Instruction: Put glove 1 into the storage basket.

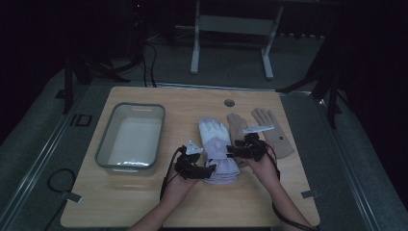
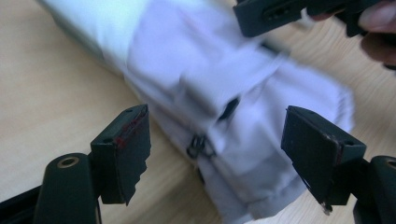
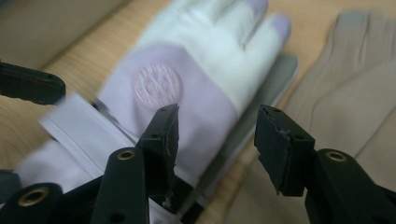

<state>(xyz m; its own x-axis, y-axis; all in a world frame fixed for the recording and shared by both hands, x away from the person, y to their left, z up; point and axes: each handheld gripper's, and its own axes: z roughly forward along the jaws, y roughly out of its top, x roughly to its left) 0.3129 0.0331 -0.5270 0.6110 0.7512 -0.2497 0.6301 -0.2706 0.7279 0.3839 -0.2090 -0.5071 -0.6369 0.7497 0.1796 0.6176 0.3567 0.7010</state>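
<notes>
From above a grey tub (image 1: 130, 137) sits toward the table's left edge, while both half-open grippers, left gripper (image 2: 217, 154) and right gripper (image 3: 217, 140), straddle the white glove (image 3: 187, 98) without pinching it.

Looks like a lab or test room rigged for recording. Dim, dark walls. Lone wooden surface (image 1: 144, 207) on grey carpet. Metal desk frame (image 1: 231, 29) at 12 o'clock, cables (image 1: 146, 62) trailing at 11, dark tripod legs (image 1: 332, 91) at 2. No home furnishings.
</notes>
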